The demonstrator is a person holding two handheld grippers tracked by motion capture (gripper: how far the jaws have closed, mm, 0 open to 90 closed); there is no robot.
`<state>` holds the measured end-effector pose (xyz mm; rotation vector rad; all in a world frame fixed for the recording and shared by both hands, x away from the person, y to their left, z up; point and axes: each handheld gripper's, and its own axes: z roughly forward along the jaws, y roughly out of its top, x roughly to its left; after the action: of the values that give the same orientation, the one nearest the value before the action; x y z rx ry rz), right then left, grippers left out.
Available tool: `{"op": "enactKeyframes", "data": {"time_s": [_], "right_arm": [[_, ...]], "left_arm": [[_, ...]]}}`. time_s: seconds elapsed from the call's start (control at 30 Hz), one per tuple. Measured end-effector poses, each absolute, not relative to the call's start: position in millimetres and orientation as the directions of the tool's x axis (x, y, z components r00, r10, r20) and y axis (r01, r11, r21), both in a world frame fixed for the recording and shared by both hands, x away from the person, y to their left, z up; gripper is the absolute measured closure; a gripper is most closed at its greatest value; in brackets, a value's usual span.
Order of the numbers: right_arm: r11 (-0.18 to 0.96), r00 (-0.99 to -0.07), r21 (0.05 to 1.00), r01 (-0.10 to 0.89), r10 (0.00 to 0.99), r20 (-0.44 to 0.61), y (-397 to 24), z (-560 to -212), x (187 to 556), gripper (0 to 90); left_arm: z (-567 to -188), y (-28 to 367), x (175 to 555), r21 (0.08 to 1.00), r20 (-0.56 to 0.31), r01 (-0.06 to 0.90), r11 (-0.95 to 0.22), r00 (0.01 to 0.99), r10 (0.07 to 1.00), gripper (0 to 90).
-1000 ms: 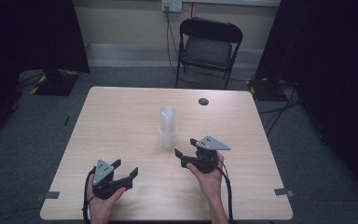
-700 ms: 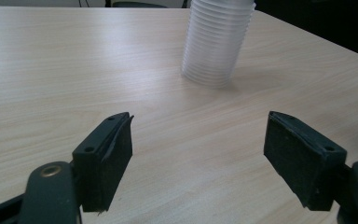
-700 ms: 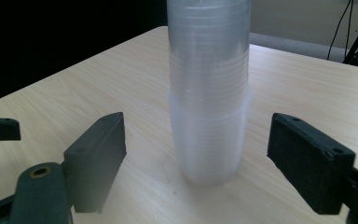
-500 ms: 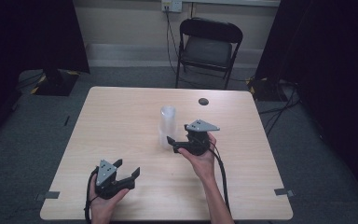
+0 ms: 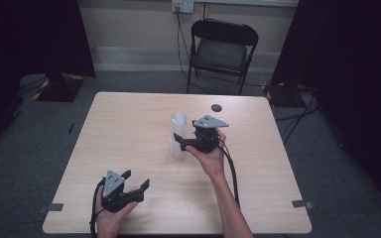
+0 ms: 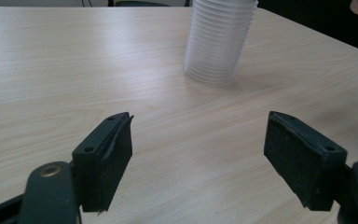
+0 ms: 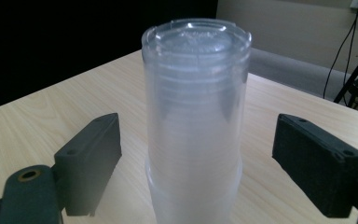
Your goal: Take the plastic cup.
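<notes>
A stack of clear plastic cups (image 5: pixel 178 134) stands upside down near the middle of the wooden table (image 5: pixel 129 124). My right gripper (image 5: pixel 179 142) is open right beside the stack, pointing left. In the right gripper view the stack of cups (image 7: pixel 196 116) rises between the two spread jaws, touching neither. My left gripper (image 5: pixel 138 182) rests open near the table's front left, held in a hand. From the left gripper view the stack of cups (image 6: pixel 219 39) stands well ahead of the open jaws, with bare table between.
A small dark round object (image 5: pixel 217 107) lies on the table behind the stack. A black folding chair (image 5: pixel 219 52) stands beyond the far edge. Dark curtains hang at both sides. A cable trails from the right gripper along the forearm.
My right gripper has moved forward and left, from the near right of the table up to the cup stack, its jaws now either side of it. The left gripper has stayed put.
</notes>
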<state>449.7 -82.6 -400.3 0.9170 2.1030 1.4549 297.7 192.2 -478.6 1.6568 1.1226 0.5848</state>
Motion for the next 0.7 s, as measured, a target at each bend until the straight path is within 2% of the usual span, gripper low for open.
{"op": "enactKeyframes", "data": {"time_s": [0.1, 0.17, 0.7], "right_arm": [[0.237, -0.693, 0.933, 0.271, 0.721, 0.019, -80, -402, 455, 16.4], [0.251, -0.695, 0.926, 0.280, 0.719, 0.015, -75, -407, 462, 16.2], [0.268, -0.713, 0.921, 0.281, 0.701, 0.013, -59, -423, 483, 17.8]], "left_arm": [[-479, 192, 298, 0.917, -0.136, 0.393, -0.060, 0.451, 0.882, 23.4], [-478, 191, 297, 0.917, -0.099, 0.388, -0.091, 0.445, 0.890, 23.4], [-481, 191, 297, 0.915, -0.108, 0.394, -0.087, 0.447, 0.888, 23.0]]}}
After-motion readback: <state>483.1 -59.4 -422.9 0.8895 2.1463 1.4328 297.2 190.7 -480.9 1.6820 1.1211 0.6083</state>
